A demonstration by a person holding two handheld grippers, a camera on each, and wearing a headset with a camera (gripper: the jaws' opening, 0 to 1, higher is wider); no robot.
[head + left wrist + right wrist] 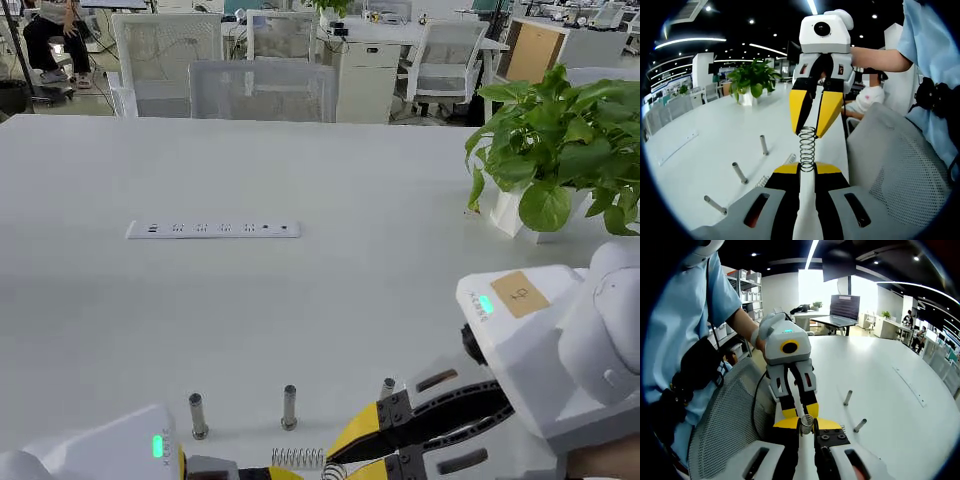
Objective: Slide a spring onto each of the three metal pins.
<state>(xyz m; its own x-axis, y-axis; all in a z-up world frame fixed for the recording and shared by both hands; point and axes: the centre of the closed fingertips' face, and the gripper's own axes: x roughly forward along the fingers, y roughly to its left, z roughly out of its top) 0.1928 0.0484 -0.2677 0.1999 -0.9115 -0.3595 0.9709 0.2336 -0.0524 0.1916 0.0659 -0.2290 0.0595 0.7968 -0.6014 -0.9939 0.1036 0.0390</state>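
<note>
Yellow-tipped fingers [829, 112] of the left gripper [807, 168] and right gripper [806, 426] pinch opposite ends of one coiled wire spring [807, 147].

Your spring [807, 149] is bare metal wire, bright and pretty shiny. The three pins [289, 407] look like duller grey metal, smooth all the way up. The table [300, 300] is a smooth matt white top. Your left gripper [800, 169] and right gripper [812, 131] both have glossy white plastic shells and yellow-and-black plastic jaws. The chair [900, 165] is pale mesh, and your sleeve [722, 290] is plain cloth.
</note>
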